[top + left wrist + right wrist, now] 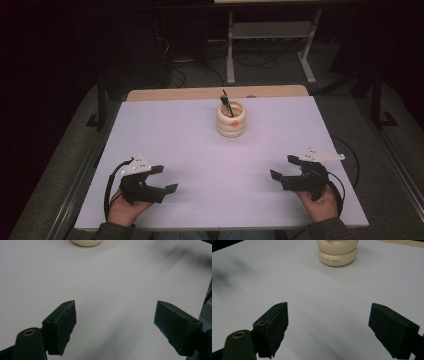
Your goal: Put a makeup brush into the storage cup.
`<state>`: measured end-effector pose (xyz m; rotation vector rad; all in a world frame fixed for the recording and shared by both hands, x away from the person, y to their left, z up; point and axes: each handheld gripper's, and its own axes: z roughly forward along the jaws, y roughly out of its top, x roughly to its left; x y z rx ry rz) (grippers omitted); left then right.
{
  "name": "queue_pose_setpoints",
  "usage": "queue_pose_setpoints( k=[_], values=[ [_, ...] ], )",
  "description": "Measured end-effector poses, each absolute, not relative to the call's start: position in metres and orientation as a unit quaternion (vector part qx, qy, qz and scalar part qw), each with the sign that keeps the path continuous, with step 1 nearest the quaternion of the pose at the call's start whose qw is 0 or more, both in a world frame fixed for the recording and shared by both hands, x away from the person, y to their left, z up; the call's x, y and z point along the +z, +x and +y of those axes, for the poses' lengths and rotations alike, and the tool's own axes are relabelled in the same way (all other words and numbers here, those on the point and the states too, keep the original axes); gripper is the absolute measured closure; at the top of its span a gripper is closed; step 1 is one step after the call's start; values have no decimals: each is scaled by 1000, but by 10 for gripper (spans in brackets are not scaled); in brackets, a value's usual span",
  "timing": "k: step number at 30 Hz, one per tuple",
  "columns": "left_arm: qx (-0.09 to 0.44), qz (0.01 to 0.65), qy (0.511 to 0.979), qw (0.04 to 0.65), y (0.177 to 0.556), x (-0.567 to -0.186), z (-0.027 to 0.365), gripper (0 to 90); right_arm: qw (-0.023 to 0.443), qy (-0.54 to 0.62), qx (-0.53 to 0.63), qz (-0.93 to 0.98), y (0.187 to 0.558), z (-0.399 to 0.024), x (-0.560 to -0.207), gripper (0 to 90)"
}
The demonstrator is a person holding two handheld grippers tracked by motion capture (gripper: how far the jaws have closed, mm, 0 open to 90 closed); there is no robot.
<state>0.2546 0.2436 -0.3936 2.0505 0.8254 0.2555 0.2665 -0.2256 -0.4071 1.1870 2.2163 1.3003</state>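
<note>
A cream ribbed holder (231,119) stands upright at the back middle of the white table (175,145). A dark pen (226,101) sticks out of it, and a small orange spot shows inside its rim. My left gripper (166,179) rests near the front left, open, nothing between its jaws. My right gripper (282,167) rests near the front right, open and empty too. The holder's base (337,253) shows far ahead in the right gripper view, and its bottom edge (86,242) at the top of the left gripper view. Both grippers (115,322) (328,323) hover over bare tabletop.
The table's wooden back edge (200,93) lies behind the holder. Beyond it, a grey metal stand (272,42) and cables sit on the dark floor. A hand holds each gripper at the front edge.
</note>
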Motion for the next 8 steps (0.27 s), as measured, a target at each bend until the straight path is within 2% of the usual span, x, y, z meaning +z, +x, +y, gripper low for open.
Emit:
queue_pose_setpoints(
  k=[8],
  values=[
    [100,334,825,444,256,-394,244,176,154,413,458,772,266,-226,-407,152]
  ],
)
